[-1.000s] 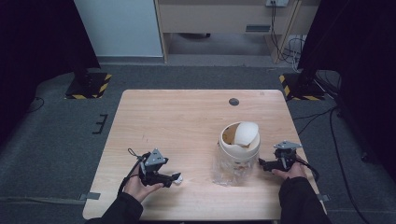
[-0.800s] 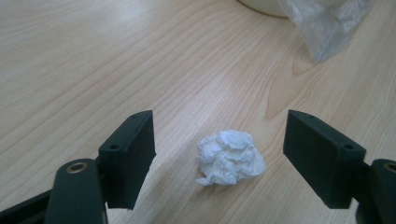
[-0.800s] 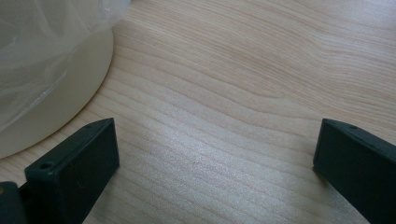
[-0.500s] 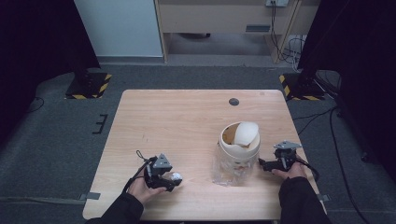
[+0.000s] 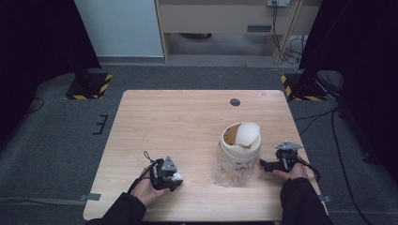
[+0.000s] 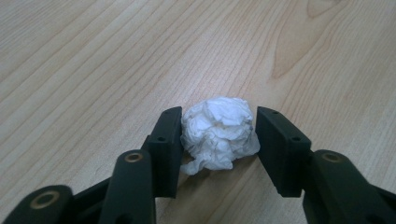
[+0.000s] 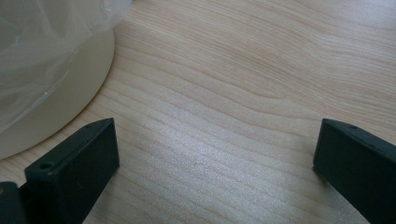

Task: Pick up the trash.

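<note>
Left gripper [image 6: 218,135] jaws have just been closing and now pinch the crumpled tissue ball [image 6: 219,132] on the table [image 5: 187,122] left of the bin [image 5: 238,152], likely to bin it; right gripper [image 7: 215,154] rests wide apart, empty, beside the bin's base.

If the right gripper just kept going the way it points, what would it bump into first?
Probably the bin: the right gripper, jaws open, points at its base. In its own view the bin sits to one side, so it might only graze it.
</note>
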Action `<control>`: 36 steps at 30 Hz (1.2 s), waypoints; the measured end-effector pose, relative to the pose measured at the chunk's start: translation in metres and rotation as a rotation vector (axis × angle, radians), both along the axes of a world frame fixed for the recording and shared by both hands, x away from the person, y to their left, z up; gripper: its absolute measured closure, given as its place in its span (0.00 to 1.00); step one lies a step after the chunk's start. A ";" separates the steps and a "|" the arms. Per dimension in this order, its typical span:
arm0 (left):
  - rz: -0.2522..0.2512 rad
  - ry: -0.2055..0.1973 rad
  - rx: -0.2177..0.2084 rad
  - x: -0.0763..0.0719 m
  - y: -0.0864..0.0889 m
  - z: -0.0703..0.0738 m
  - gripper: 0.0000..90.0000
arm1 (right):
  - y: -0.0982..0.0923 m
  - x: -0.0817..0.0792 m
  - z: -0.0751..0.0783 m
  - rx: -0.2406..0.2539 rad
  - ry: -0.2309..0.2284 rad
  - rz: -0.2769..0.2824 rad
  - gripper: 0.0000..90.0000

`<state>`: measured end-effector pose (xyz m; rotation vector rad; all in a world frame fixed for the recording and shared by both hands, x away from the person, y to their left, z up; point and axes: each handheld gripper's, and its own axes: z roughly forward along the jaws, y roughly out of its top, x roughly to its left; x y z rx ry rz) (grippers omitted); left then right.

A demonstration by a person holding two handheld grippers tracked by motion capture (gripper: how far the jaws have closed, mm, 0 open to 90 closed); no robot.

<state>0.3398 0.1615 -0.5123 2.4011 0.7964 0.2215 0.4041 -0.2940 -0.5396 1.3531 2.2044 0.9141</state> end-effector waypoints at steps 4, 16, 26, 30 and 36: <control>-0.002 -0.001 0.005 0.000 -0.001 0.001 0.67 | 0.000 0.000 0.000 0.000 0.000 0.001 0.01; 0.044 -0.046 -0.088 0.001 0.008 0.016 0.69 | 0.000 0.000 0.000 0.000 0.000 0.001 0.01; 0.072 -0.089 -0.163 -0.001 0.013 0.028 0.68 | 0.000 0.000 0.000 0.000 0.000 0.000 0.01; 0.068 -0.105 -0.181 -0.002 0.012 0.032 0.69 | 0.000 0.000 0.000 0.000 0.000 0.001 0.01; 0.072 -0.145 -0.227 -0.005 0.012 0.043 0.69 | 0.000 0.000 0.000 0.000 0.000 0.001 0.01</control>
